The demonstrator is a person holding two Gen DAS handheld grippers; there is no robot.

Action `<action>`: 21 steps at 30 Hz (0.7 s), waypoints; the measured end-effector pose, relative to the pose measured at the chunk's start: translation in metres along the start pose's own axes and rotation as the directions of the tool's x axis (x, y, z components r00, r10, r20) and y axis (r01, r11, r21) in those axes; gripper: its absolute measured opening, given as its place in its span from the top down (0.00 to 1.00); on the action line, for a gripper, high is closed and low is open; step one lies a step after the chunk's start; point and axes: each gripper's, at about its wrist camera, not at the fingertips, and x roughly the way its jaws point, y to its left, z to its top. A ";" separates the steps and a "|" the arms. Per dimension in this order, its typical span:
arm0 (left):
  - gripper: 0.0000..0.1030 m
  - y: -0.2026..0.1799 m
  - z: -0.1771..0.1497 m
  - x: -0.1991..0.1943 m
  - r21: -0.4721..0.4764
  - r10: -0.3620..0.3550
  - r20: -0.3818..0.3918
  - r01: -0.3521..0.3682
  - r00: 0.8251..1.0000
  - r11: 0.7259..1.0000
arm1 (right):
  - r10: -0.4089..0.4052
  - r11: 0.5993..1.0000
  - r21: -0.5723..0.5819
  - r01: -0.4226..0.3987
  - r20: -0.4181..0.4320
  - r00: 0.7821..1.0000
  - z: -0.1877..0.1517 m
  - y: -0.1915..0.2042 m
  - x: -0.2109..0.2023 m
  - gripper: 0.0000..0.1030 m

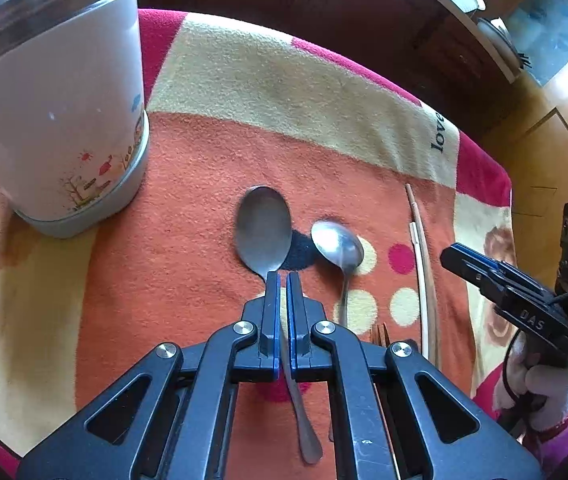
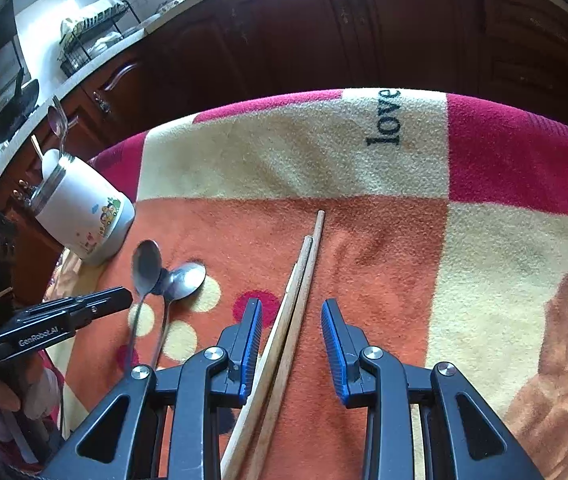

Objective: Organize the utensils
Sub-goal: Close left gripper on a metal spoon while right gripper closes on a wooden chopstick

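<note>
My left gripper (image 1: 283, 276) is shut on the neck of a large steel spoon (image 1: 264, 229), which looks slightly raised above the orange blanket. A smaller steel spoon (image 1: 338, 245) lies just right of it. A pair of wooden chopsticks (image 1: 424, 264) lies further right. A white utensil jar (image 1: 56, 120) stands at the upper left. In the right wrist view, my right gripper (image 2: 292, 312) is open, its jaws on either side of the chopsticks (image 2: 300, 280). The jar (image 2: 84, 212) holds a spoon and a stick. Both spoons (image 2: 164, 272) show at the left.
The patterned blanket (image 1: 284, 80) covers the work surface and drops off at its far edge. Dark wooden cabinets (image 2: 364, 32) stand behind it. A fork's tines (image 1: 380, 334) peek out beside my left gripper.
</note>
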 end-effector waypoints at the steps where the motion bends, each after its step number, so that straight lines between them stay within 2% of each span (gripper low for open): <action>1: 0.99 0.000 0.000 0.000 -0.006 -0.002 -0.003 0.002 1.000 1.000 | -0.004 1.000 -0.001 0.004 -0.001 1.000 0.001 0.000 0.002 0.71; 4: 0.96 0.001 0.001 -0.004 -0.025 -0.009 0.006 0.009 1.000 1.000 | -0.012 1.000 0.000 0.012 -0.006 1.000 0.004 0.000 0.006 0.74; 5: 0.90 0.002 0.001 -0.006 -0.032 -0.007 0.012 0.007 1.000 0.999 | -0.009 1.000 0.000 0.009 -0.005 1.000 0.004 0.001 0.006 0.75; 6: 0.79 0.004 0.002 -0.008 -0.041 -0.004 0.019 0.005 1.000 0.999 | -0.005 1.000 -0.006 0.005 -0.003 1.000 0.007 0.003 0.007 0.76; 8: 0.63 0.007 0.005 -0.009 -0.055 0.007 0.039 -0.005 0.999 0.998 | -0.013 1.000 -0.027 0.013 -0.006 1.000 0.010 0.008 0.011 0.77; 15: 0.62 0.014 0.018 0.003 -0.074 0.098 0.062 -0.093 0.993 0.993 | -0.069 0.995 -0.072 0.067 -0.019 0.997 0.019 0.016 0.031 0.93; 21: 0.64 0.004 0.026 0.021 -0.028 0.133 0.067 -0.131 0.989 0.991 | -0.038 0.998 -0.040 0.037 -0.003 0.999 0.017 0.002 0.023 0.94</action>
